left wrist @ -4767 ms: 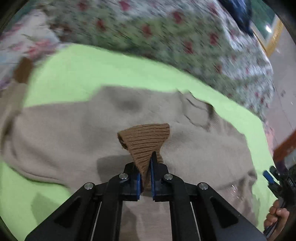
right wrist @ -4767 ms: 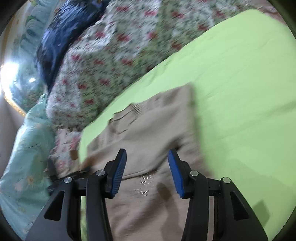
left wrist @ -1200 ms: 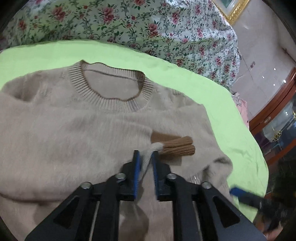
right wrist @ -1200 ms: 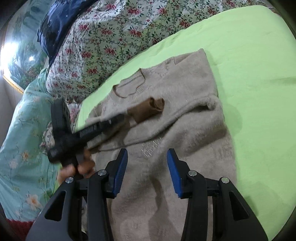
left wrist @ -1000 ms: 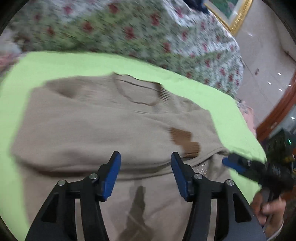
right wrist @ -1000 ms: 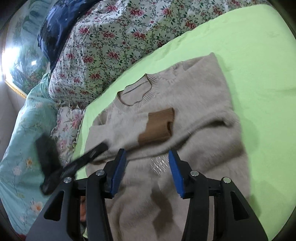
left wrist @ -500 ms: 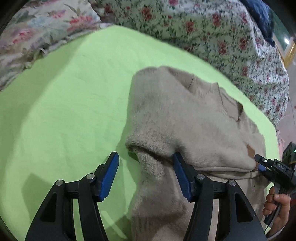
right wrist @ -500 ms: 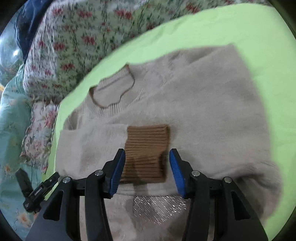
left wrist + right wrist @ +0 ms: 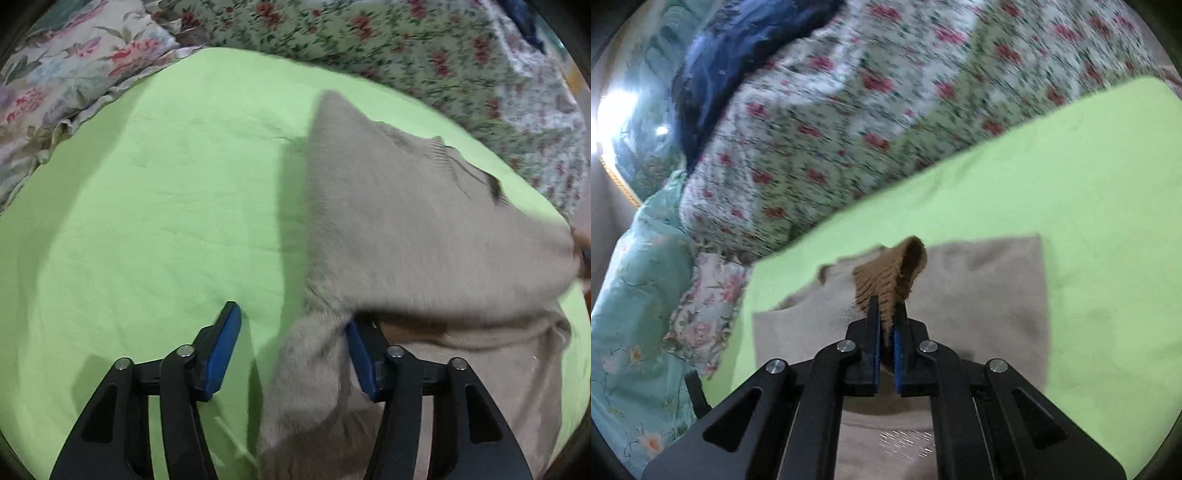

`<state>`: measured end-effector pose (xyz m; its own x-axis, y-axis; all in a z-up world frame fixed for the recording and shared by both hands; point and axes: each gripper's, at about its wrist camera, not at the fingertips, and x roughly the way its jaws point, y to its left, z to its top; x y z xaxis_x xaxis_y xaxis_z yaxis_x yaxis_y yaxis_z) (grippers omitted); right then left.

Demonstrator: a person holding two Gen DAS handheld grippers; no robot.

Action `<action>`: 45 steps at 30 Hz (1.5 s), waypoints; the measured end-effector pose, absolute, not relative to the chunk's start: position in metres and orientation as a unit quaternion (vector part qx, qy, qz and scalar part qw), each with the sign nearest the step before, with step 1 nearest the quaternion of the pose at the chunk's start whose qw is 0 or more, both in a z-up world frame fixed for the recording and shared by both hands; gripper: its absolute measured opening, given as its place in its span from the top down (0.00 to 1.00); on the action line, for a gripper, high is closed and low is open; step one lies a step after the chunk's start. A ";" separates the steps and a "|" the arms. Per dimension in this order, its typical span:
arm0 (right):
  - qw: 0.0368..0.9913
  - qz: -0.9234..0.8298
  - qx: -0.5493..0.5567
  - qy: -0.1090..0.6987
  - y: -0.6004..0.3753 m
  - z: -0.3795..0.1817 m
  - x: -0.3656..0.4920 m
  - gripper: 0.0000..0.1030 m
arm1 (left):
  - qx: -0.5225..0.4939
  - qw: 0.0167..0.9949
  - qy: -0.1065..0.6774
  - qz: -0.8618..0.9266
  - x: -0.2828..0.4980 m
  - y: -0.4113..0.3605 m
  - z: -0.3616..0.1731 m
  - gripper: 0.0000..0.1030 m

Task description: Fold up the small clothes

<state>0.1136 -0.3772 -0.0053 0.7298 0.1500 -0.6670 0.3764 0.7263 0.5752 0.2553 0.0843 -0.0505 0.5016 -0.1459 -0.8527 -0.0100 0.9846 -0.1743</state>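
My right gripper [image 9: 885, 325] has just been closing and its blue pads now pinch the brown ribbed cuff [image 9: 890, 275], which stands up out of the jaws toward twelve o'clock. Behind the cuff the beige sweater [image 9: 979, 291] lies flat on the green sheet [image 9: 1071, 166], and a flowered quilt [image 9: 849, 110] is heaped beyond that from ten to one o'clock, blurred, with a dark blue cloth [image 9: 738, 55] on top. My left gripper [image 9: 291, 347] stands about half open, its jaws having just narrowed a little; the sweater's folded edge [image 9: 317, 332] lies between the fingers, against the right one, and the left finger [image 9: 221, 354] hangs clear over bare sheet. From there the sweater spreads toward two o'clock, its ribbed neckline [image 9: 461, 166] near the far side.
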 end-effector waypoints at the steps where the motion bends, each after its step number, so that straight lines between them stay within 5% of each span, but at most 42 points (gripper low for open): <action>1: 0.852 -0.066 0.364 0.370 -0.376 -0.012 0.111 0.94 | -0.087 0.864 0.495 -0.032 0.258 0.085 -0.049 0.49; 4: 0.842 -0.069 0.371 0.387 -0.372 -0.031 0.106 0.94 | -0.124 0.868 0.481 -0.006 0.259 0.094 -0.044 0.56; 16: 0.820 -0.091 0.336 0.455 -0.360 -0.083 0.102 0.94 | -0.145 0.861 0.487 0.002 0.253 0.110 -0.054 0.54; 24: 0.833 -0.117 0.340 0.421 -0.363 -0.054 0.074 0.88 | -0.142 0.856 0.496 -0.028 0.229 0.117 -0.041 0.56; 27: 0.836 -0.109 0.343 0.413 -0.357 -0.039 0.043 0.85 | -0.130 0.855 0.497 -0.065 0.200 0.116 -0.034 0.52; 32: 0.833 -0.089 0.346 0.422 -0.341 -0.035 -0.016 0.58 | -0.132 0.839 0.512 -0.126 0.139 0.117 -0.035 0.44; 45: 0.814 -0.045 0.388 0.429 -0.316 -0.040 -0.165 0.57 | -0.167 0.781 0.552 -0.240 0.001 0.117 -0.059 0.29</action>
<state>-0.1650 -0.3164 -0.0396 0.6273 0.2592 -0.7344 0.4067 0.6951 0.5928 0.0005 0.1165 -0.0590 0.2759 -0.5596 -0.7815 0.1917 0.8288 -0.5258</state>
